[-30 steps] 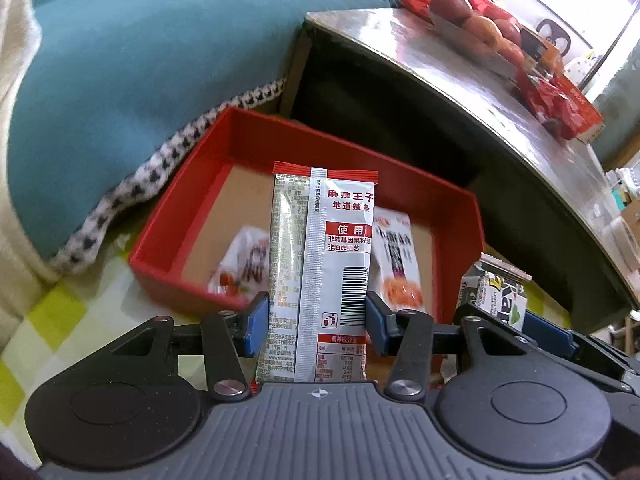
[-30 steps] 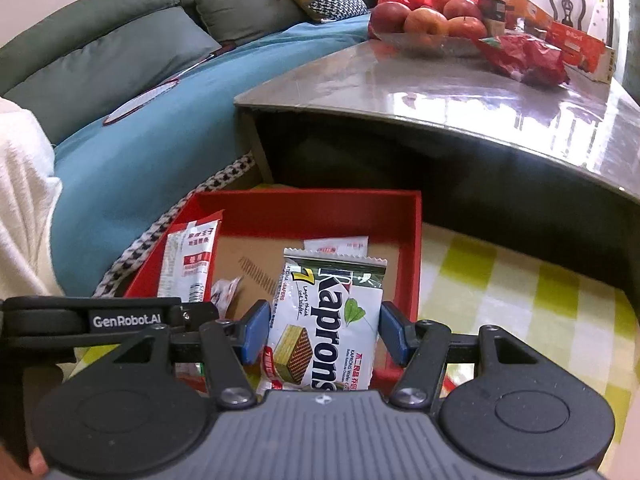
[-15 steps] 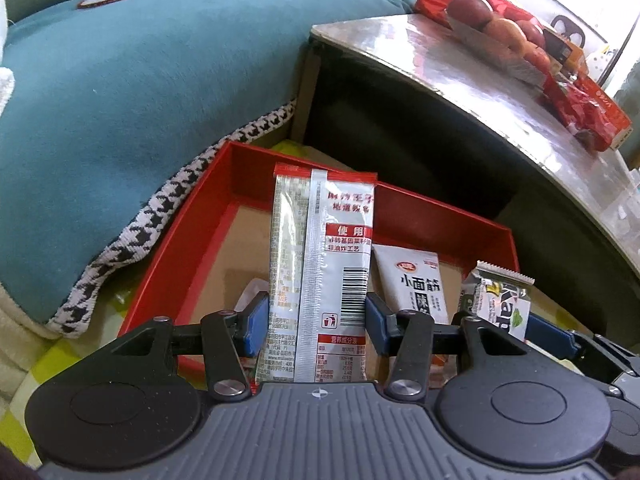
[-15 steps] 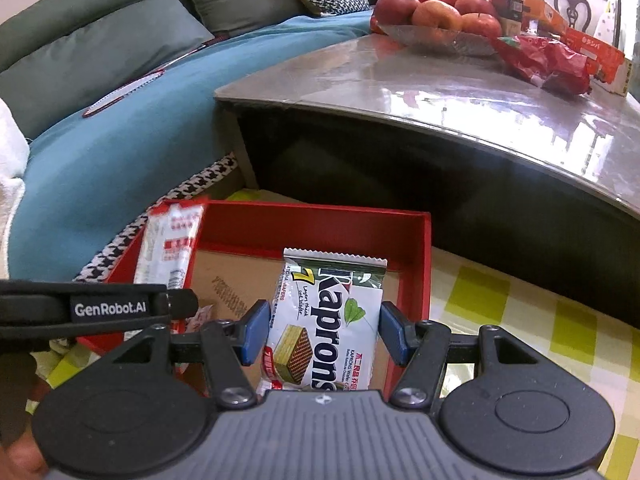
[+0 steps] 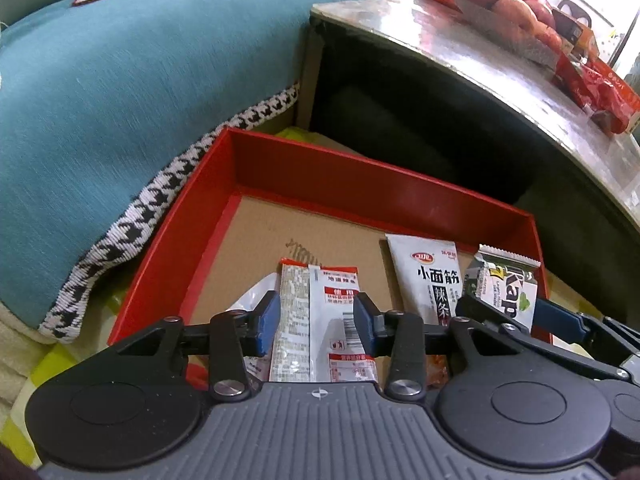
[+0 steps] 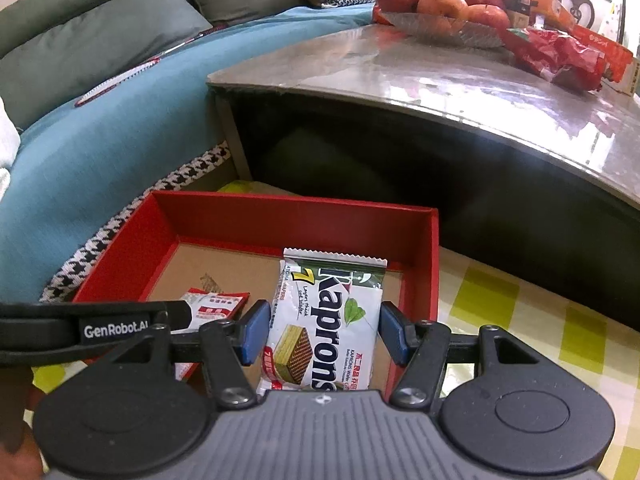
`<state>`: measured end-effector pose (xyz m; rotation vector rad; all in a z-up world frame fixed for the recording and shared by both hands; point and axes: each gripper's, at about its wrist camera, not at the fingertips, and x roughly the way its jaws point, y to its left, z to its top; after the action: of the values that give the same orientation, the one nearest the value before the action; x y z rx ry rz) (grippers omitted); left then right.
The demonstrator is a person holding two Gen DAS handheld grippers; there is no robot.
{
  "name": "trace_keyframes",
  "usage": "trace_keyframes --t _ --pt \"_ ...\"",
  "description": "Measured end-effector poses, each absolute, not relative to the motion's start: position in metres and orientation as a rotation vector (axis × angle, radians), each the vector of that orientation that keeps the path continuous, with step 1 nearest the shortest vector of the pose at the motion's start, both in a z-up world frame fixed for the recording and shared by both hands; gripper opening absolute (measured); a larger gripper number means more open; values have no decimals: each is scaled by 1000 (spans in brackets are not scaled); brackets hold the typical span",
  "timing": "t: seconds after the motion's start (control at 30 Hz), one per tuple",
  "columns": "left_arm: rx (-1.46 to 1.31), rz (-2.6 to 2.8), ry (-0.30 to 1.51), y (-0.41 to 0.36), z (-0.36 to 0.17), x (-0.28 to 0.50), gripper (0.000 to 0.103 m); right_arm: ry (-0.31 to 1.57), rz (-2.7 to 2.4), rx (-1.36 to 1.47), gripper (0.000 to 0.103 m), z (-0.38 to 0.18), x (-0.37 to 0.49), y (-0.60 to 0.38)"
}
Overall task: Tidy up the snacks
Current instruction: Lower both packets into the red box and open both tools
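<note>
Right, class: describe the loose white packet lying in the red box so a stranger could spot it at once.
Find the red box on the floor in front of the low table. On its cardboard bottom, toward the right, lies a white packet. Unlike the two gripper-held packets beside it, nothing grips it, and it bears large black Chinese characters.

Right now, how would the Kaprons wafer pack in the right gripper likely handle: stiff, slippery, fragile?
The Kaprons wafer pack stands flat and upright between the right gripper pads, so probably fairly stiff. Its glossy wrapper looks slippery. It pictures wafers, so hard squeezing may crush them.
</note>
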<state>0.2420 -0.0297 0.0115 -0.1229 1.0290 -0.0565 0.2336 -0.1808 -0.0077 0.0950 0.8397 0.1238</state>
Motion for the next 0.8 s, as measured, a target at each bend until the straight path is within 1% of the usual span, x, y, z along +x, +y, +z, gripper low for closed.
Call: trace_keyframes --t 0.17,0.43,0.6,0.8 --pt "-126 -46 1032 -28 11 242 52 855 117 99 61 -13 238 -182" --pt "-133 -37 1029 -26 12 242 63 827 111 112 61 -7 237 -184" --pt "-133 -44 1021 -25 16 239 64 817 105 115 61 -2 234 -185" --pt "-141 -48 1010 -24 21 235 67 809 98 124 61 5 227 -188"
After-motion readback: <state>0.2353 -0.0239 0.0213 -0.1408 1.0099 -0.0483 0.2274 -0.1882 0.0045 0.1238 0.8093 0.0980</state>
